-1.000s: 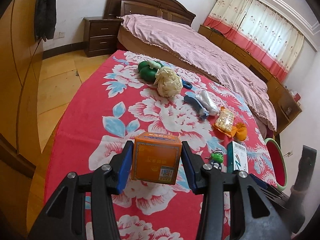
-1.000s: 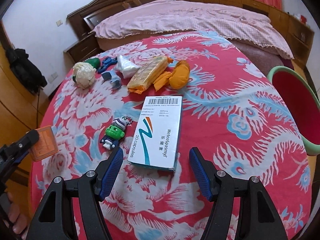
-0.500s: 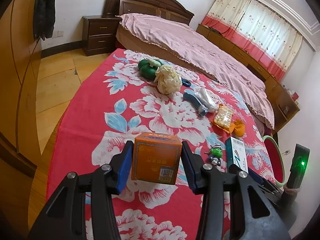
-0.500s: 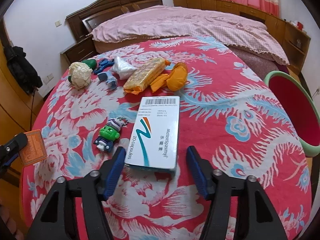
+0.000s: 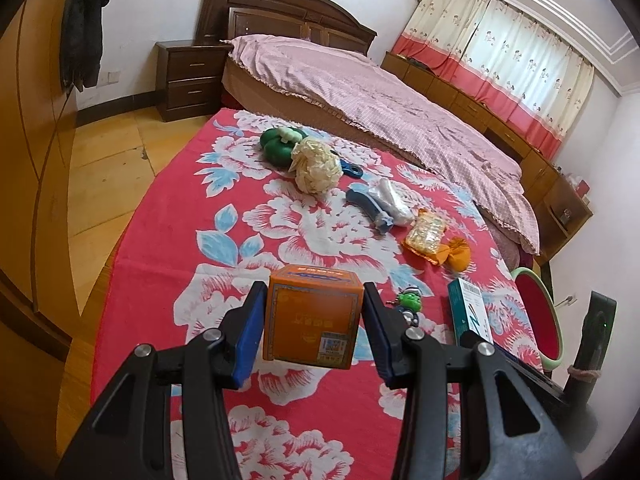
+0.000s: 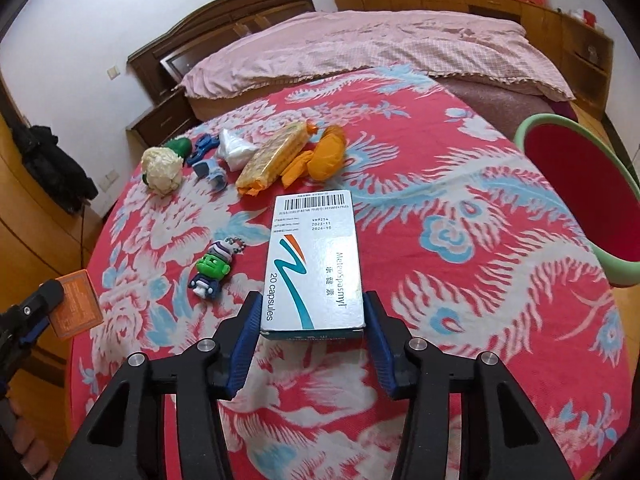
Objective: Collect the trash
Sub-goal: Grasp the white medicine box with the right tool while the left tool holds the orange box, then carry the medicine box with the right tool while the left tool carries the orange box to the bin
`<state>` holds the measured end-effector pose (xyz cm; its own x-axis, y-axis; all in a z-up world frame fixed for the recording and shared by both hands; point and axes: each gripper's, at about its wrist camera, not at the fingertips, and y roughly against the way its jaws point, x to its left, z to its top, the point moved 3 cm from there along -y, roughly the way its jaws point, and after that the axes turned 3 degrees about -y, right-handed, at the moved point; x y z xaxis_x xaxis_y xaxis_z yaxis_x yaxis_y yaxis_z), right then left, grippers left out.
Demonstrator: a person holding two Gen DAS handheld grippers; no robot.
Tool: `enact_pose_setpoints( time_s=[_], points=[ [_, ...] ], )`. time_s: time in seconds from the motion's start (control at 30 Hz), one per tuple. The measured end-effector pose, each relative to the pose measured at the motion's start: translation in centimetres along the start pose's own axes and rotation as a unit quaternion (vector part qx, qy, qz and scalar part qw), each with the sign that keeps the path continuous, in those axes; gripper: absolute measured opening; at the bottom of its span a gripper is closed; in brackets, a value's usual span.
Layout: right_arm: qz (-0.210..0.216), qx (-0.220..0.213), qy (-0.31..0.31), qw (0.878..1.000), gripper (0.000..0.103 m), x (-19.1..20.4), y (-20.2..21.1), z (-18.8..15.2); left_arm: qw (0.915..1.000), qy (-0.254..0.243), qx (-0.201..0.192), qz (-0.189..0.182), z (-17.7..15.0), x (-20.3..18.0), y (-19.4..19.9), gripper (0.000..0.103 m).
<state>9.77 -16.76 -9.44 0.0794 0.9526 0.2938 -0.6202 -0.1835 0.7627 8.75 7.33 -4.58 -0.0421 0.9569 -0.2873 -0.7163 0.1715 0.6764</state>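
Closing on the white capsule box (image 6: 314, 268), the right hand-held gripper (image 6: 308, 340) has its 2 blue pads just beside the box's near end, which lies flat on the red floral worktop (image 6: 460, 320); whether they press yet is unclear. The left hand-held gripper (image 5: 314, 330) is clamped on an orange carton (image 5: 312, 316), held above the cloth. A red basin (image 6: 580, 200) sits at the worktop's right edge.

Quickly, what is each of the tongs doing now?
Left tongs: closed on the orange box, held off the cloth.
Right tongs: closing around the capsule box; pads at its sides, firm grip cannot be told.
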Motion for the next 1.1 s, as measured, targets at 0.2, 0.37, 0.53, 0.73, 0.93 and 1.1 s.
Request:
enact_pose_setpoints(
  time_s=[0.2,0.37,0.53,0.73,0.93,1.1],
  points=[
    [-0.002,-0.032,-0.005,0.999,0.051,-0.8,2.3,0.3,0.9999,-0.011,0.000,-0.013,0.2,-1.3,0.2,0.047],
    [-0.009,-0.060,-0.005,0.998,0.051,-1.5,4.4,0.6,0.9994,-0.018,0.000,-0.028,0.4,-2.6,0.4,0.047],
    [-0.008,-0.080,-0.012,0.997,0.051,-2.6,6.0,0.9,0.9987,-0.034,0.000,-0.038,0.6,-4.2,0.5,0.047],
    [0.001,-0.101,-0.024,0.995,0.051,-3.8,7.8,1.1,0.9973,-0.051,0.004,-0.054,0.6,-6.4,0.4,0.047],
    [0.004,-0.120,-0.038,0.992,0.051,-5.3,9.5,1.4,0.9955,-0.064,0.010,-0.070,0.8,-8.4,0.5,0.047],
    [0.003,-0.130,-0.051,0.990,0.051,-7.0,10.3,1.9,0.9941,-0.074,0.006,-0.079,1.4,-10.2,0.8,0.047]
  ],
)
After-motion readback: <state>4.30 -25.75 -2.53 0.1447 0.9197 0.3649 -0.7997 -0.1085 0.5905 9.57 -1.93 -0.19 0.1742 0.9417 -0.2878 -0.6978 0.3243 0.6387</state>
